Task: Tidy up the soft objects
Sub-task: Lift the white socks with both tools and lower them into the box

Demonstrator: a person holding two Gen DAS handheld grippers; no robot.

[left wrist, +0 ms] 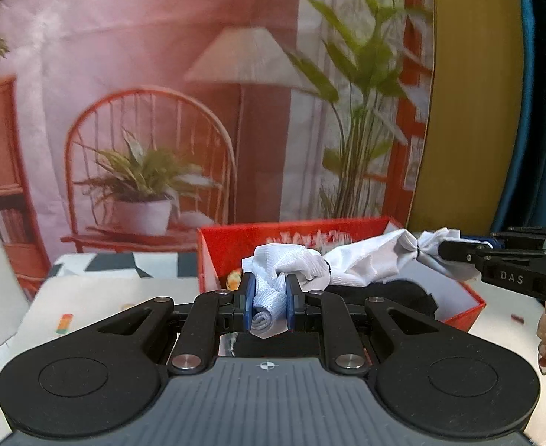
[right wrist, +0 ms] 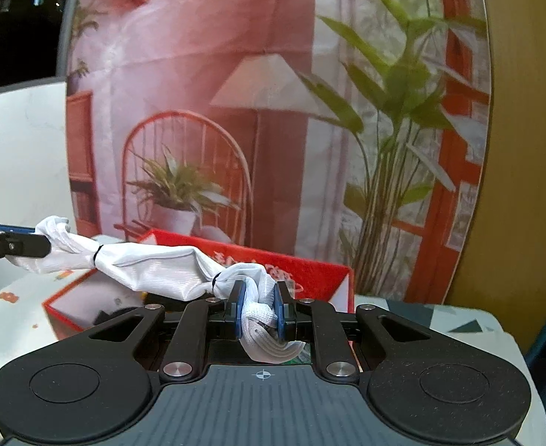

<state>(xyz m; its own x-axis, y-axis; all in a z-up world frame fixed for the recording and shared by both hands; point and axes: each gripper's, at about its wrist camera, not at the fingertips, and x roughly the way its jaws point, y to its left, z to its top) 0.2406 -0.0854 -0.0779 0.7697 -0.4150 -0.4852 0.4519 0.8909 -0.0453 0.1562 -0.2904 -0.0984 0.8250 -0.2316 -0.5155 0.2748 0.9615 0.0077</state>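
- Left gripper (left wrist: 269,303) and right gripper (right wrist: 259,310) each pinch one end of the white twisted cloth bundle (right wrist: 154,265), strung above the open red cardboard box (left wrist: 473,299).
- Step, judged: carrying to box. Next: lower together, then release.

Cloth stretched over the box

My left gripper (left wrist: 269,303) pinches one end of the white cloth (left wrist: 351,264); my right gripper (left wrist: 458,249) grips the other, above the red box (left wrist: 466,301).

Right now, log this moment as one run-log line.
left hand-held gripper: shut on white cloth | right hand-held gripper: shut on other end | cloth: stretched above open red box | not yet lowered in
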